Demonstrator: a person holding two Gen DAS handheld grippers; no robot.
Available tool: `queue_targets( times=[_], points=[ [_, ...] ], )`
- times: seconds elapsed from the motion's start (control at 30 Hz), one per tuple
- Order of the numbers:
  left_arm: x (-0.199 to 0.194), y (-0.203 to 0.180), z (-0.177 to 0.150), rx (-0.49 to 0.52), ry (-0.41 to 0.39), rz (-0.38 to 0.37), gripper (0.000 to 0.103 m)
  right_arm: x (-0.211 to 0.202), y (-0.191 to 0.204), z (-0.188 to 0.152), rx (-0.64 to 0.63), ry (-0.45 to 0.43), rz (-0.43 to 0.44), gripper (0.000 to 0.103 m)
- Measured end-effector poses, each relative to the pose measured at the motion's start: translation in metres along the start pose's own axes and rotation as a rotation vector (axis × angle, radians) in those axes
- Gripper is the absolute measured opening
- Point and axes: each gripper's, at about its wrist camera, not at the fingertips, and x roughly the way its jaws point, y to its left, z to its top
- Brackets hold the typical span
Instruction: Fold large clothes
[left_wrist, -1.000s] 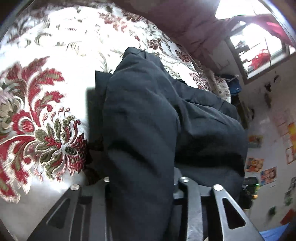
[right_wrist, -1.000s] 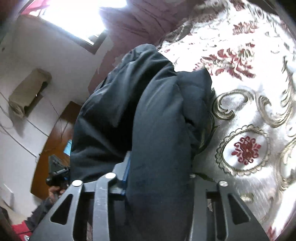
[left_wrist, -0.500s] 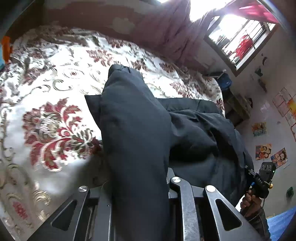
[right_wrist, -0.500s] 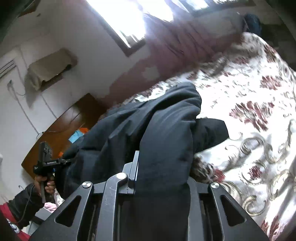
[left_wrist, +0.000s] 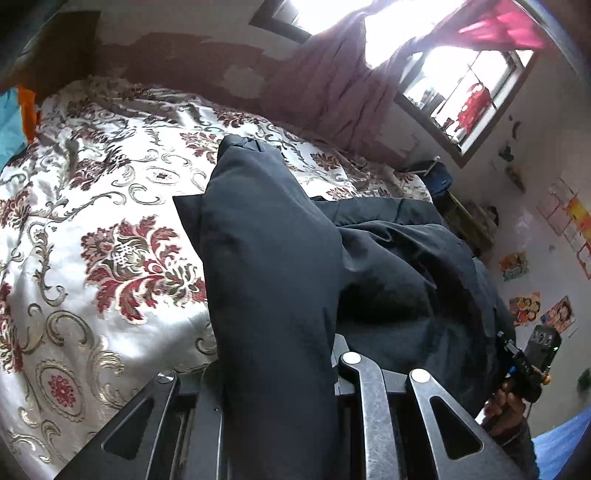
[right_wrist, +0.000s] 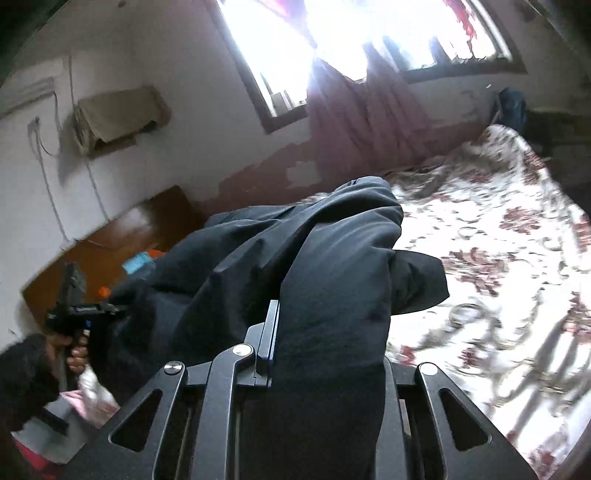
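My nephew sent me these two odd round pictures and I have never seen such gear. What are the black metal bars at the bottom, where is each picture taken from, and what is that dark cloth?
There is no robot here. A person holds a hand-held gripper in each hand, and each carries a wide-angle camera looking along its two fingers. The black bars are those fingers. One picture comes from the left hand-held gripper, the other from the right hand-held gripper. Each is shut on a bunch of the same dark garment, lifted over a bed with a flowered bedspread. Each camera also catches the person's other hand with its gripper. Behind are a window and a curtain.
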Motion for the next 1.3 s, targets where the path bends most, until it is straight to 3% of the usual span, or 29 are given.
queue_targets(
  times=[0.1, 0.17, 0.27, 0.37, 0.4, 0.43, 0.47, 0.6, 0.83, 1.03, 1.3],
  points=[
    [0.020, -0.010, -0.025, 0.018, -0.013, -0.007, 0.018, -0.003, -0.026, -0.024, 0.036, 0.032, -0.091, 0.019],
    [0.049, -0.010, -0.046, 0.009, 0.024, -0.013, 0.018, 0.003, -0.049, -0.044, 0.088, 0.084, -0.150, 0.025],
    [0.081, -0.009, -0.070, 0.014, 0.060, 0.047, 0.019, 0.006, -0.073, -0.064, 0.170, 0.105, -0.170, 0.035],
    [0.082, -0.009, -0.077, 0.035, 0.024, 0.068, 0.025, 0.008, -0.081, -0.067, 0.209, 0.105, -0.194, 0.057],
    [0.081, -0.009, -0.077, 0.038, 0.023, 0.073, 0.028, 0.011, -0.081, -0.066, 0.222, 0.111, -0.221, 0.069],
    [0.081, -0.009, -0.076, 0.043, 0.027, 0.085, 0.031, 0.013, -0.080, -0.066, 0.223, 0.111, -0.259, 0.079],
    [0.081, -0.011, -0.074, 0.048, 0.037, 0.118, 0.035, 0.014, -0.077, -0.066, 0.212, 0.108, -0.310, 0.081],
    [0.081, -0.016, -0.072, 0.057, 0.045, 0.272, 0.069, 0.005, -0.053, -0.062, 0.097, 0.067, -0.453, 0.093],
    [0.063, -0.033, -0.080, 0.077, -0.037, 0.343, 0.081, -0.021, -0.007, -0.050, -0.092, -0.028, -0.538, 0.099],
    [0.035, -0.048, -0.087, 0.084, -0.144, 0.348, 0.088, -0.041, 0.031, -0.046, -0.141, -0.102, -0.487, 0.100],
    [0.004, -0.077, -0.101, 0.146, -0.198, 0.325, 0.094, -0.062, 0.064, -0.054, -0.144, -0.159, -0.413, 0.101]
  ],
)
